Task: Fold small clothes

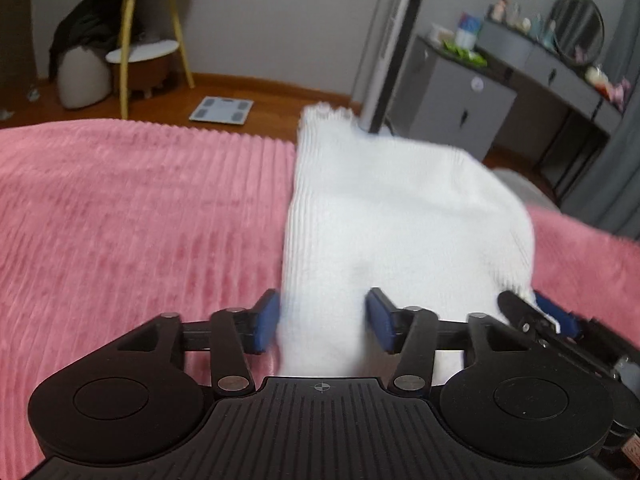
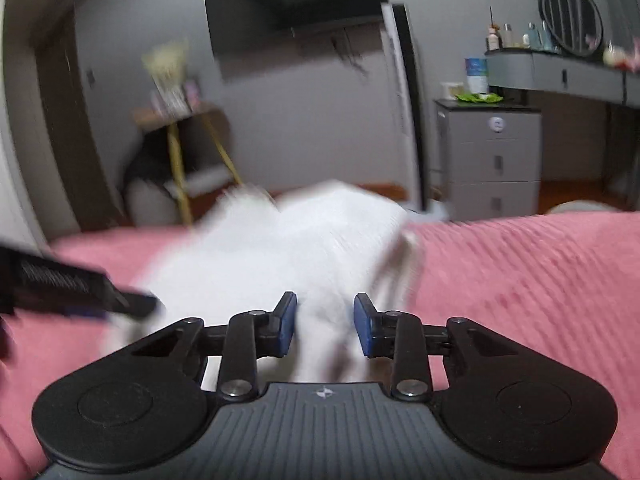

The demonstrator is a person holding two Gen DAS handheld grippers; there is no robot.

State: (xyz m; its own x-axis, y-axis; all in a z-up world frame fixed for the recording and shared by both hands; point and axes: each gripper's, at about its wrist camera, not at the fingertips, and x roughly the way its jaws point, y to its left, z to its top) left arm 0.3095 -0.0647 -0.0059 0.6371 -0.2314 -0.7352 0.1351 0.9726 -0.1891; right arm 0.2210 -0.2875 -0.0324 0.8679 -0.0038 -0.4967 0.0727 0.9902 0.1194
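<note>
A white ribbed sock [image 1: 400,208] lies over the pink ribbed blanket [image 1: 140,208], its cuff pointing away. My left gripper [image 1: 322,320] has its blue pads apart on either side of the sock's near end, which runs between them. In the right wrist view the same sock [image 2: 300,248] is blurred, and my right gripper [image 2: 325,326] also has its pads apart with sock fabric between them. The right gripper's fingers [image 1: 532,312] show at the sock's right edge in the left view. The left gripper's finger [image 2: 120,302] shows at the left of the right view.
Beyond the bed are a wooden floor with a bathroom scale [image 1: 221,110], a yellow-legged side table [image 1: 136,40], a tall standing mirror [image 1: 388,40], and a grey drawer unit [image 2: 490,160] beside a dressing table [image 1: 560,68].
</note>
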